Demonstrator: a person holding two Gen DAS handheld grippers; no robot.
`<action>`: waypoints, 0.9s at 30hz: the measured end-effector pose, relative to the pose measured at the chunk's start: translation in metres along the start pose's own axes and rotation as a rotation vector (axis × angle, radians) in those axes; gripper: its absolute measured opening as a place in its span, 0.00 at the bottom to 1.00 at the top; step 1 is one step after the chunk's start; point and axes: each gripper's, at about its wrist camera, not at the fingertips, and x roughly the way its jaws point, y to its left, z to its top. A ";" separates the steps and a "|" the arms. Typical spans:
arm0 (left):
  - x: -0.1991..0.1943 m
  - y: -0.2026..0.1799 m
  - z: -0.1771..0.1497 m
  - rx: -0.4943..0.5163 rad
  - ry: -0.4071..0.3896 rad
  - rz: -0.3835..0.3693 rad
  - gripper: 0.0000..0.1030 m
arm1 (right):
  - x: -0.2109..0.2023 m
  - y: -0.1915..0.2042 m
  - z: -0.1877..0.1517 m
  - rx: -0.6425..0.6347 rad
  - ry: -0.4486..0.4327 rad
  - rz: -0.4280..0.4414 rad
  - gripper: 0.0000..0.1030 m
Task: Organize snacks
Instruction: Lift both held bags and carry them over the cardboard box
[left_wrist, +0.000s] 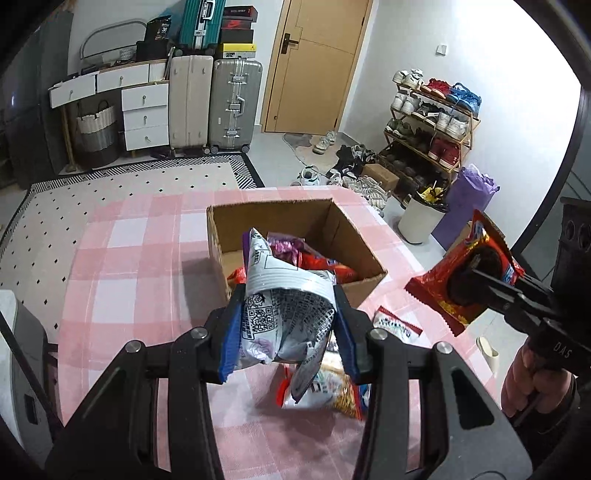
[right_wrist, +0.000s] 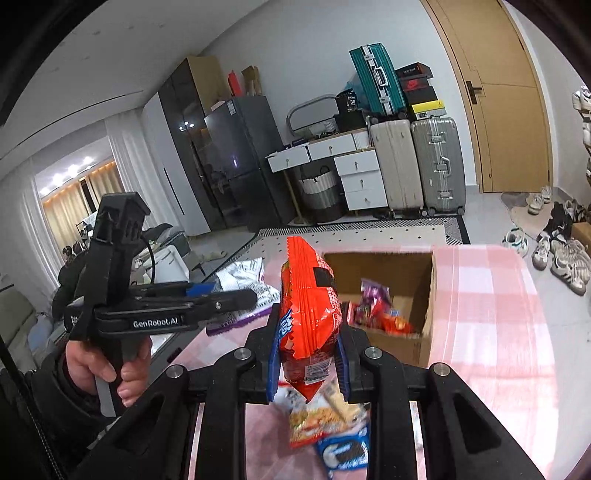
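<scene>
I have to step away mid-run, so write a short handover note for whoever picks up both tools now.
Left tool: shut on a silver-white snack bag, held above the table.
Right tool: shut on a red snack bag, also in the air, near the box.
Cardboard box stands open on the pink checked tablecloth and already holds several packets.
Left to do: drop both held bags into the box, then collect the loose packets lying on the cloth beneath the tools.

White walls, wood door (left_wrist: 317, 62), suitcases (left_wrist: 216, 105), shoe rack (left_wrist: 430, 125), patterned rug (left_wrist: 122, 192).
</scene>
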 end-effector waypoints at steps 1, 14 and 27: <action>0.004 -0.002 0.006 0.001 0.001 0.003 0.40 | 0.001 -0.001 0.004 0.000 -0.001 0.000 0.23; 0.049 -0.005 0.068 0.002 0.023 -0.002 0.40 | 0.038 -0.017 0.054 -0.026 0.026 -0.007 0.23; 0.128 0.009 0.068 -0.040 0.110 -0.031 0.40 | 0.093 -0.047 0.066 -0.007 0.081 -0.025 0.23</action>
